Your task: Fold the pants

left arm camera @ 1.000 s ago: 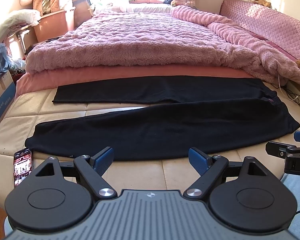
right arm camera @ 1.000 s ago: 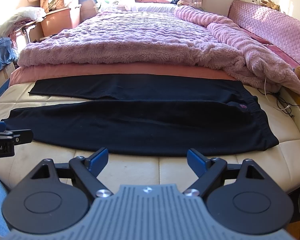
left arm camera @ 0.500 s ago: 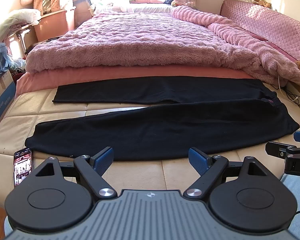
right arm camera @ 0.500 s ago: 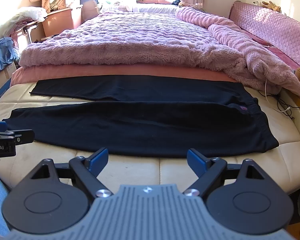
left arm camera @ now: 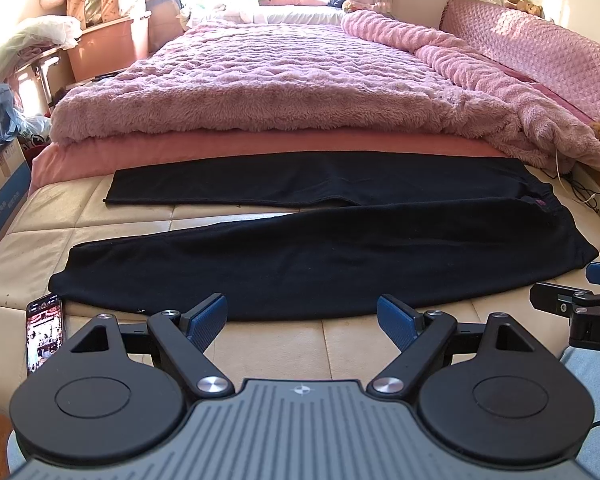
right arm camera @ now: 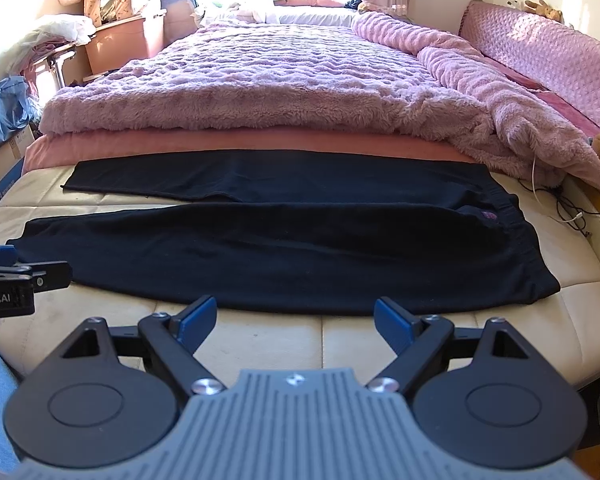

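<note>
Your pants (left arm camera: 300, 264) lie spread flat across the foot of the bed (left arm camera: 340, 344), waistband to the right and both legs running left, the far leg tight against the pink blanket (left arm camera: 280, 92). Both tools hover short of the near edge of the cloth: the left gripper (left arm camera: 302, 320) and the right gripper (right arm camera: 294, 320) each have their fingers wide apart and hold nothing. I would judge no fold has begun. The likely trouble is a shallow pinch, since this dark fabric lies flush on the mattress and you may catch only the top layer, so the near leg lifts crooked. If you take the waist and the hem at uneven heights, the leg could sag in the middle and land wrinkled. Mind the phone (left arm camera: 44, 332) just beside the near cuff; a dragged hem could sweep it off the bed
</note>
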Demonstrator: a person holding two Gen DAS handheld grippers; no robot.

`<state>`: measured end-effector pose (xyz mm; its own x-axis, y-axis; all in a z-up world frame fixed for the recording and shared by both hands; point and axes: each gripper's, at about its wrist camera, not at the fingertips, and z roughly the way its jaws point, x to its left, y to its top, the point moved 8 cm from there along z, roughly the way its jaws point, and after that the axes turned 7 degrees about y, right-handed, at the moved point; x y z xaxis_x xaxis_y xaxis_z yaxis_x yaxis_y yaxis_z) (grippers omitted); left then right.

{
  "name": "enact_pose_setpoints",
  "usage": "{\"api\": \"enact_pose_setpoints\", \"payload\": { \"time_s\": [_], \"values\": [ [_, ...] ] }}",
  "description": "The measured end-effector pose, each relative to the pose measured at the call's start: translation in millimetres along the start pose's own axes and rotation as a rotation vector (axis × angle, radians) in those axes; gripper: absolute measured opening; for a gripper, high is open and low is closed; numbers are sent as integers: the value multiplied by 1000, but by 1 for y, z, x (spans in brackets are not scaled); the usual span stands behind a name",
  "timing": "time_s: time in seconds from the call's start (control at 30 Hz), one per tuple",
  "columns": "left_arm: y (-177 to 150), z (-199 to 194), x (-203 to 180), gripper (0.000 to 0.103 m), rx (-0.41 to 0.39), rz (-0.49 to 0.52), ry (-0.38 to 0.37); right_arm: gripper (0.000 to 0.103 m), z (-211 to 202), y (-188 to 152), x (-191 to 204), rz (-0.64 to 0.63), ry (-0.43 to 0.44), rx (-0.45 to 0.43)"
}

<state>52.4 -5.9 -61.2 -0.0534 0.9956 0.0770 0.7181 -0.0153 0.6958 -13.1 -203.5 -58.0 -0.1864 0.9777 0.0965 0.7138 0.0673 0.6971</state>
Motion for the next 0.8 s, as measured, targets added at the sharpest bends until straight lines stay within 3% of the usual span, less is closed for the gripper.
{"api": "enact_pose_setpoints", "payload": {
  "time_s": [0.8],
  "values": [
    [-1,-1,-3,99,6,-3,-9,82,1,0,-2,10,1,10]
  ]
}}
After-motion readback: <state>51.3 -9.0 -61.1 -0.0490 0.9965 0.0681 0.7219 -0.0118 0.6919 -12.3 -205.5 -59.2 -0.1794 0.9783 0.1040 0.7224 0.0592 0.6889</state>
